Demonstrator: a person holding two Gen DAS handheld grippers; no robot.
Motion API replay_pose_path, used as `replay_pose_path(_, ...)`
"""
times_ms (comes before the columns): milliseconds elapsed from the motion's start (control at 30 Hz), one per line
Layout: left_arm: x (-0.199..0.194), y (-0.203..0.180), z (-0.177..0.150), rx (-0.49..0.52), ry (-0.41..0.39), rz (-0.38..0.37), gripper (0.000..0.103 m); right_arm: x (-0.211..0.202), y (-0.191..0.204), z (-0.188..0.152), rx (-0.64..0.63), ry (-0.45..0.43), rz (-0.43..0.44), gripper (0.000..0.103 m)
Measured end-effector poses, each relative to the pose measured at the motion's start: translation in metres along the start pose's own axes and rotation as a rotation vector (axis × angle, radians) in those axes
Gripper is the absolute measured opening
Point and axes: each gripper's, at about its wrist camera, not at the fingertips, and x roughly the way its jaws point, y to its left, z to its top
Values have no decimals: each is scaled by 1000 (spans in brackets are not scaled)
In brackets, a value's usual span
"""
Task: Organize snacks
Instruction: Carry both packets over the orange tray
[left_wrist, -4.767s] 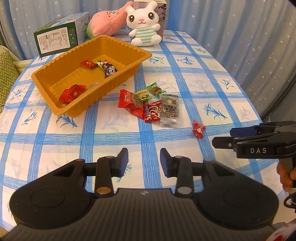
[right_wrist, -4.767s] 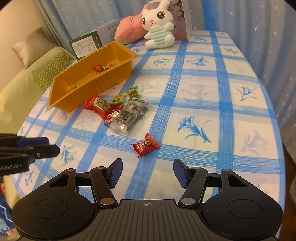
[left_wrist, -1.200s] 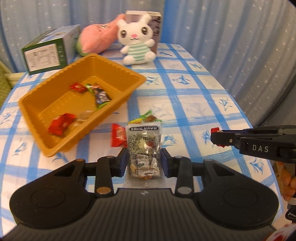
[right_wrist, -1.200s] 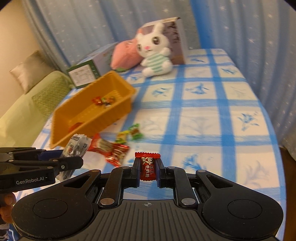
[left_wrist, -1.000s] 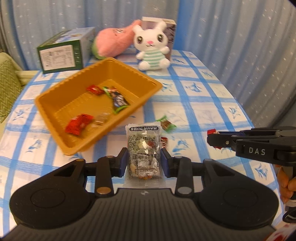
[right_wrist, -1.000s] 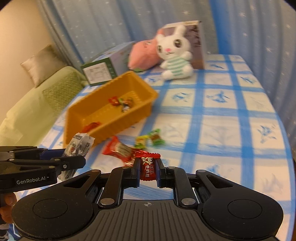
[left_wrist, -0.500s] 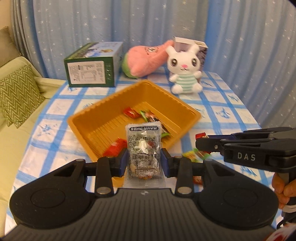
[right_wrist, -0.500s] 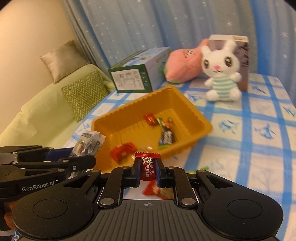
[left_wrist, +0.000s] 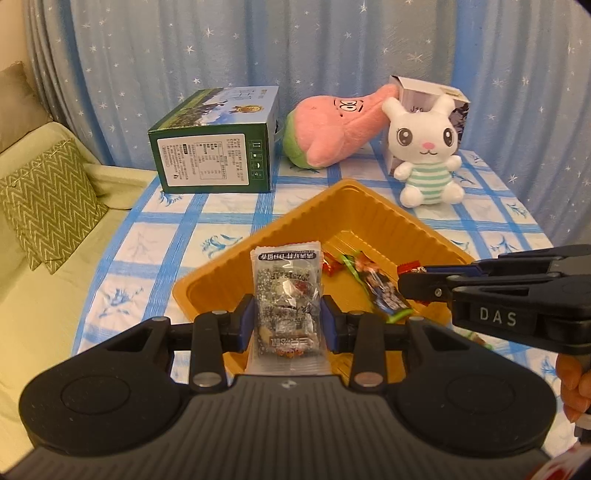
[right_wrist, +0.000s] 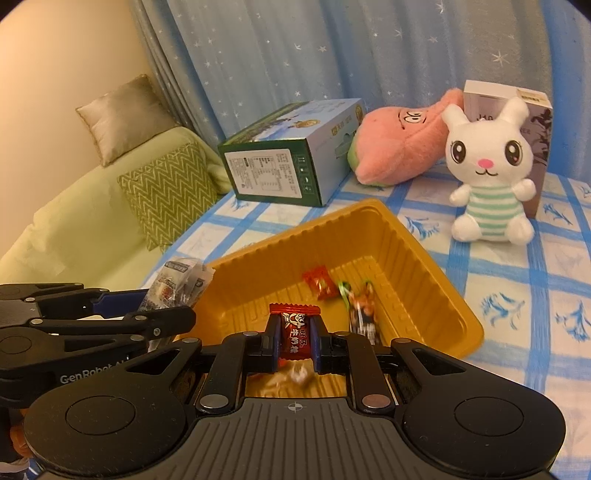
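My left gripper is shut on a clear nut-mix packet and holds it over the near rim of the orange tray. My right gripper is shut on a small red candy above the tray. Inside the tray lie a red candy and a dark wrapped snack. The right gripper shows in the left wrist view, at the right over the tray. The left gripper with its packet shows in the right wrist view, at the left.
A green box, a pink plush, a white rabbit plush and a pale carton stand at the back of the blue-checked table. A green sofa with cushions lies to the left. Curtains hang behind.
Both grippers have moved forward and closer to the tray, each still holding its snack. They now hang over the tray's near end.
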Motion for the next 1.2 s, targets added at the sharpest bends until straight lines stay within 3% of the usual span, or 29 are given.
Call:
replay_pose_path(700,85,6,13,70,117,3,35,50,-16,14,5,44,-50,16)
replay_pose_path(1200,81,17,11,29,124,-14,35,56,-18,19,1,45,-43,16)
